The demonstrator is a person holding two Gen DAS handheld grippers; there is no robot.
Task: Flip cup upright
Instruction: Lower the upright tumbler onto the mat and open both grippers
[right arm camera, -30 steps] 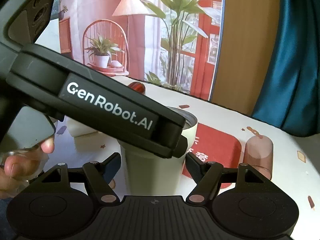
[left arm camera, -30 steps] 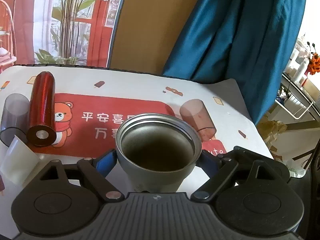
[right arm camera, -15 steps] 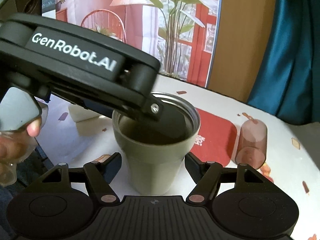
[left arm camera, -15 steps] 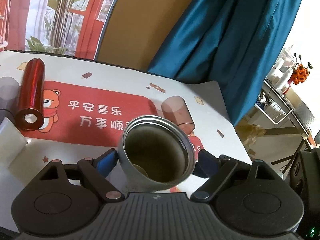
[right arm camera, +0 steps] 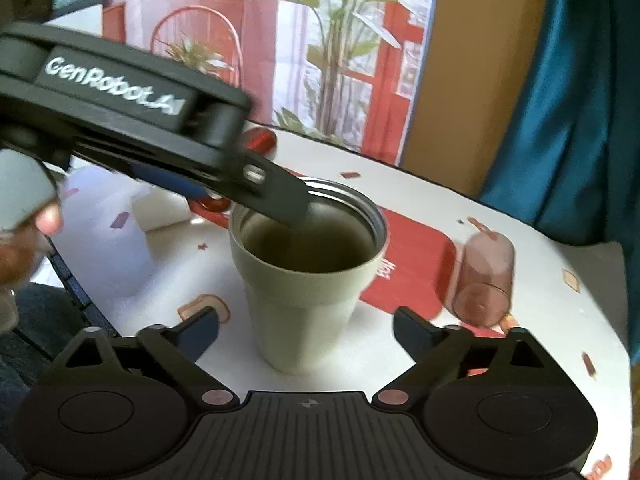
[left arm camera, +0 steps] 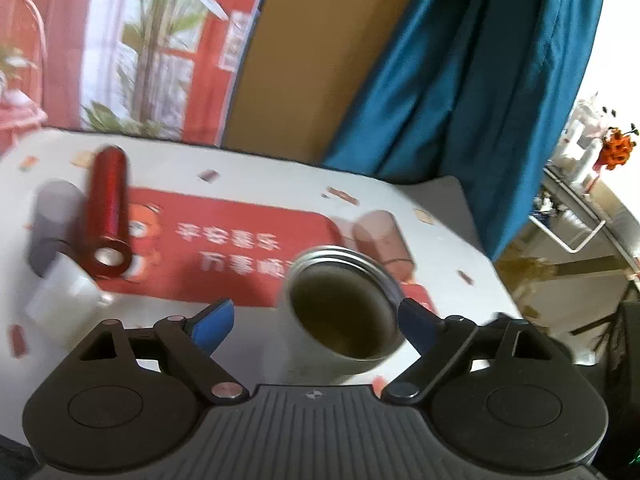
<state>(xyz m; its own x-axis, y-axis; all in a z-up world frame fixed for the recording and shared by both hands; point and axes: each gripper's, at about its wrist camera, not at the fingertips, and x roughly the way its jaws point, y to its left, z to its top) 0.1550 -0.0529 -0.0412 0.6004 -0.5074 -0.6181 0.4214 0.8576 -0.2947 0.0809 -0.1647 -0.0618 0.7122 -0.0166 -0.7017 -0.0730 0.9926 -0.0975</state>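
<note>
A grey-green cup (right arm camera: 306, 292) with a steel rim stands upright on the table, mouth up. In the left wrist view the cup (left arm camera: 340, 320) sits nearer the right finger. My left gripper (left arm camera: 314, 320) is open, its blue-padded fingers apart from the cup's sides. In the right wrist view the left gripper body (right arm camera: 132, 120) hangs over the cup's rim. My right gripper (right arm camera: 304, 332) is open, its fingers on either side of the cup's lower part without touching it.
A red bottle (left arm camera: 108, 216) lies on the red mat (left arm camera: 240, 240). A pink tumbler (right arm camera: 486, 276) lies on its side to the right. A smoky grey tumbler (left arm camera: 52, 224) and a white box (left arm camera: 60, 304) sit at the left. The table's edge (right arm camera: 624, 320) is close on the right.
My left gripper opened, let go of the cup and drew back and up. The cup stays upright on the table. My right gripper's fingers spread wider.
</note>
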